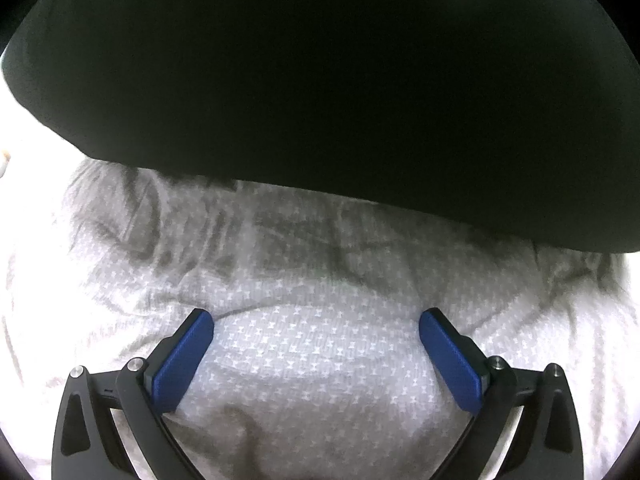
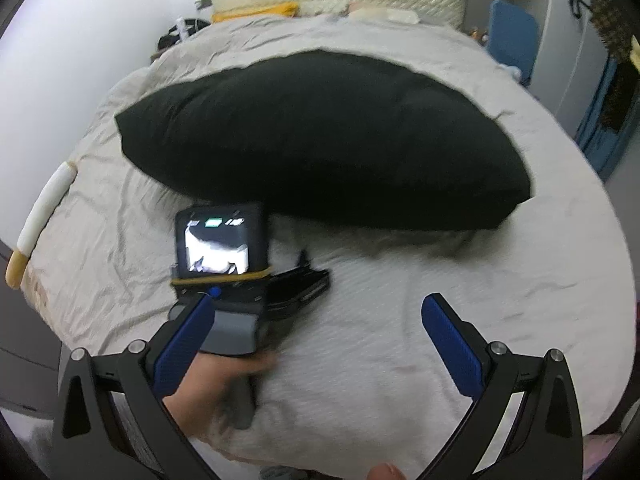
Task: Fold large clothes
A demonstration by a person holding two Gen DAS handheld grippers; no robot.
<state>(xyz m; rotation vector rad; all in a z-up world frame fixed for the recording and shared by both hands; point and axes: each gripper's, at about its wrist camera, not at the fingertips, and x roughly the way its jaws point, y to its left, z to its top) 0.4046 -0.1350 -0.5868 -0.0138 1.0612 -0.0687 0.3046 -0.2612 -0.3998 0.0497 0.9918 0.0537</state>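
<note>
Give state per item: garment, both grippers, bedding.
black garment: lying flat on the bed, folded or not, cannot tell
left gripper: open, empty, low over the bedding
right gripper: open, empty
bed cover: wrinkled
left hand: gripping the left gripper's handle

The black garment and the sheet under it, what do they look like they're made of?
Black garment: soft matte fabric, probably cotton knit; it shows no sheen and drapes flat. Sheet: thin woven cloth, pale grey with a small repeating white print, creased into fine wrinkles. Exact fibres cannot be told.
</note>
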